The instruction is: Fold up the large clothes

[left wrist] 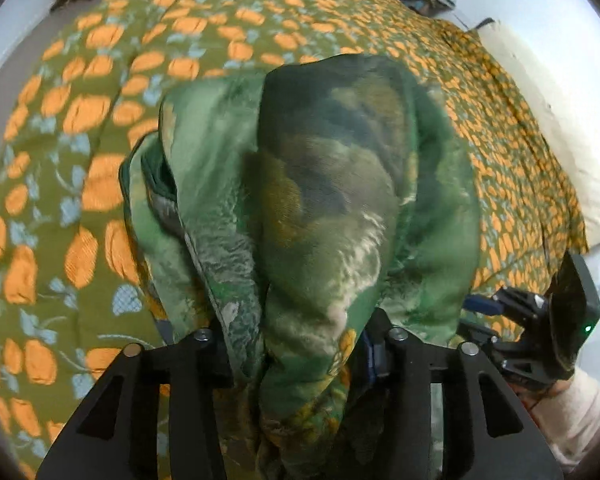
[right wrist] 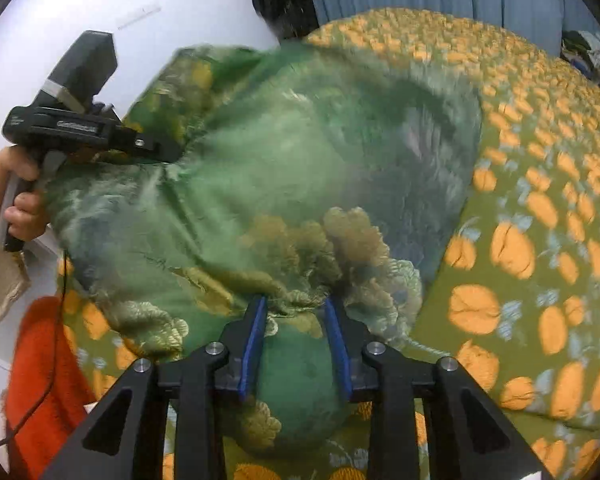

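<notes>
Both grippers pinch the green printed garment [right wrist: 284, 168] w/ cloth bunched between the jaws: left gripper [left wrist: 300, 344], right gripper [right wrist: 296, 320]. Garment hangs lifted over the orange-patterned bedspread [right wrist: 520, 240], prob. to spread it before folding.

The left gripper [right wrist: 172, 152] is closed on the green cloth [right wrist: 260, 168], a bare hand [right wrist: 18, 196] around its handle. The right gripper [right wrist: 296, 320] pinches the same cloth between its blue pads [right wrist: 254, 344].

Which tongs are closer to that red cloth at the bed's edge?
Left. In the right wrist view the left tongs grip the green garment above the red cloth; the right tongs hold it further along the bedspread.
</notes>
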`<control>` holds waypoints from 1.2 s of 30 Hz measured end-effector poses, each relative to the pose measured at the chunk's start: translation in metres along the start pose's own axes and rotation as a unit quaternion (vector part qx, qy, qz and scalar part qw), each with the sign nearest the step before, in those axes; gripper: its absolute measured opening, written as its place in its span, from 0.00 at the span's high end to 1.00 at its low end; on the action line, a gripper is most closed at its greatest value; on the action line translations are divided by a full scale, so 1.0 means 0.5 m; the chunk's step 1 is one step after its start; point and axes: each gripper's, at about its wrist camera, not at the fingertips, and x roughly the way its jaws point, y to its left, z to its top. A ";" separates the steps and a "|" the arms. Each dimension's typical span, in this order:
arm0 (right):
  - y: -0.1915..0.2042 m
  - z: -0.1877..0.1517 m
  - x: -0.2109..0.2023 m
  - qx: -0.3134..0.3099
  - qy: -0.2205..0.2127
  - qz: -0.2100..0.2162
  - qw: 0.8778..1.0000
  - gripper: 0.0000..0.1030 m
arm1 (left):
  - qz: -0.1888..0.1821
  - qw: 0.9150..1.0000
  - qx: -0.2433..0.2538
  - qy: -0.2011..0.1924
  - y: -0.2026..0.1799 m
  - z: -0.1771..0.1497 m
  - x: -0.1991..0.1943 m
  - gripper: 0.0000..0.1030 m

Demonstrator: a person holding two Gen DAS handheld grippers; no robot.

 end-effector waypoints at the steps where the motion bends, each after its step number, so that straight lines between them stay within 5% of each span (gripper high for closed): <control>1: 0.004 -0.002 0.003 0.000 0.001 -0.005 1.000 0.71 | -0.006 1.000 -0.007 -0.003 0.006 -0.004 0.004 0.54; 9: 0.015 0.048 -0.042 0.005 0.029 0.014 0.999 0.71 | -0.031 0.999 -0.018 -0.016 0.027 -0.012 0.012 0.51; 13: 0.001 0.170 -0.095 0.037 -0.027 0.022 0.999 0.68 | -0.045 0.998 -0.024 -0.022 0.037 -0.017 0.018 0.51; 20: 0.034 0.339 0.076 0.019 -0.012 0.017 1.000 0.68 | -0.058 0.997 -0.031 -0.033 0.068 -0.037 0.014 0.51; 23: 0.037 0.341 0.220 0.010 0.042 -0.013 0.999 0.66 | -0.059 0.997 -0.041 -0.033 0.089 -0.049 0.019 0.51; 27: 0.052 0.325 0.262 -0.014 0.044 -0.046 0.998 0.66 | -0.071 0.995 -0.055 -0.037 0.113 -0.056 0.030 0.52; 33: 0.028 0.326 0.225 0.016 0.030 -0.016 0.999 0.66 | -0.066 0.996 -0.044 -0.034 0.107 -0.060 0.021 0.51; 36: 0.020 0.296 0.138 0.019 0.020 0.033 0.999 0.66 | -0.061 0.997 -0.038 -0.037 0.100 -0.062 0.018 0.51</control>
